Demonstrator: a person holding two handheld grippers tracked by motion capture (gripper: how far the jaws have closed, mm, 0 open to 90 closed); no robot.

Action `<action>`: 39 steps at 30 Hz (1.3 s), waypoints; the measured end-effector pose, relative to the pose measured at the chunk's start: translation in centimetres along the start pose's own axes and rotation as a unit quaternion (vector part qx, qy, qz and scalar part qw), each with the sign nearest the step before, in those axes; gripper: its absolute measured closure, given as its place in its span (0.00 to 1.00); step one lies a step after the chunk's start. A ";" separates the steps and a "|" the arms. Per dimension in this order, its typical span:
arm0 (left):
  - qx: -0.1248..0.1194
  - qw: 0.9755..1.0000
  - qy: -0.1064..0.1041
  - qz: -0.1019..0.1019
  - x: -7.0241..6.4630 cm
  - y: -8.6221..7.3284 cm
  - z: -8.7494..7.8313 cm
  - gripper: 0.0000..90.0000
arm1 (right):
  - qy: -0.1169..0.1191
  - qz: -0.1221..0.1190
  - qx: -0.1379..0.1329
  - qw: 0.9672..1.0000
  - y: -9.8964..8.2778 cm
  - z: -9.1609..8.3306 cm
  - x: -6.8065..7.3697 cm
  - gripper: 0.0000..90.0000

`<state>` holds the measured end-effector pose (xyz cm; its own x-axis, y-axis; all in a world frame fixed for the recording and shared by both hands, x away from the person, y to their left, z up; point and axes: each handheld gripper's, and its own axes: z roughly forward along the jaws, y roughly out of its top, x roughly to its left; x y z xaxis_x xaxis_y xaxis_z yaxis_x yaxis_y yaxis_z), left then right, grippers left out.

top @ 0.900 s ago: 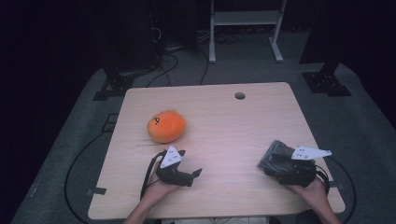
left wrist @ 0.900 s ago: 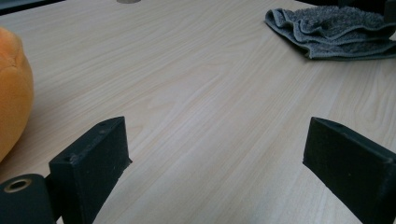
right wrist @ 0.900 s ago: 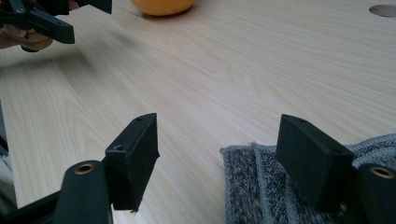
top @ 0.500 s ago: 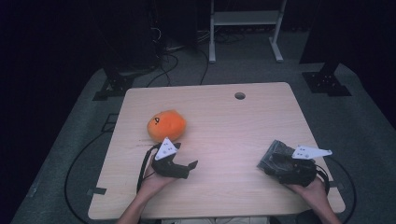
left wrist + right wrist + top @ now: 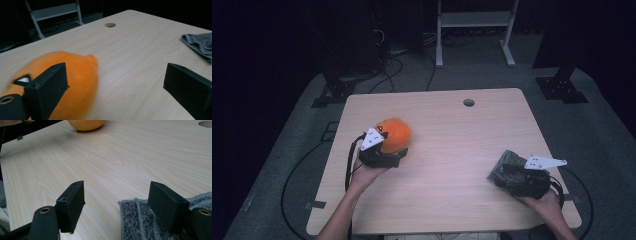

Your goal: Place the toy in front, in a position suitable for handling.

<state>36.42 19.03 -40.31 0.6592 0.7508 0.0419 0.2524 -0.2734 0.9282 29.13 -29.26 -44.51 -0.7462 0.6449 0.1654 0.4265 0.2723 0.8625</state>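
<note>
The left tool [image 5: 396,156] stood wide open beside the orange plush [image 5: 394,135] at the desk's [image 5: 452,125] left, having moved up to it from nearer the front edge, while the right tool [image 5: 504,172], open and gripping nothing, stayed over the grey cloth [image 5: 507,162].

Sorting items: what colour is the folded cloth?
Grey, finely speckled cloth; best in the right gripper view.
</note>
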 end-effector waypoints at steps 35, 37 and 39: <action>0.082 0.995 0.046 -0.040 6.5 -2.1 3.2 0.37 | 0.014 -0.003 0.003 1.000 0.0 0.1 0.2 0.31; 0.082 0.995 0.047 -0.037 6.3 -1.9 3.2 0.42 | 0.013 -0.003 0.002 1.000 0.0 0.1 0.2 0.32; 0.079 0.995 0.047 -0.037 6.1 -1.7 3.0 0.46 | 0.013 -0.003 0.001 1.000 0.0 0.0 0.2 0.32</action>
<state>42.14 22.24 -42.79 0.5681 0.8228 0.0175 0.4096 -0.3011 0.8611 29.05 -29.12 -44.48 -0.7622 0.6240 0.1724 0.4221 0.2772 0.8631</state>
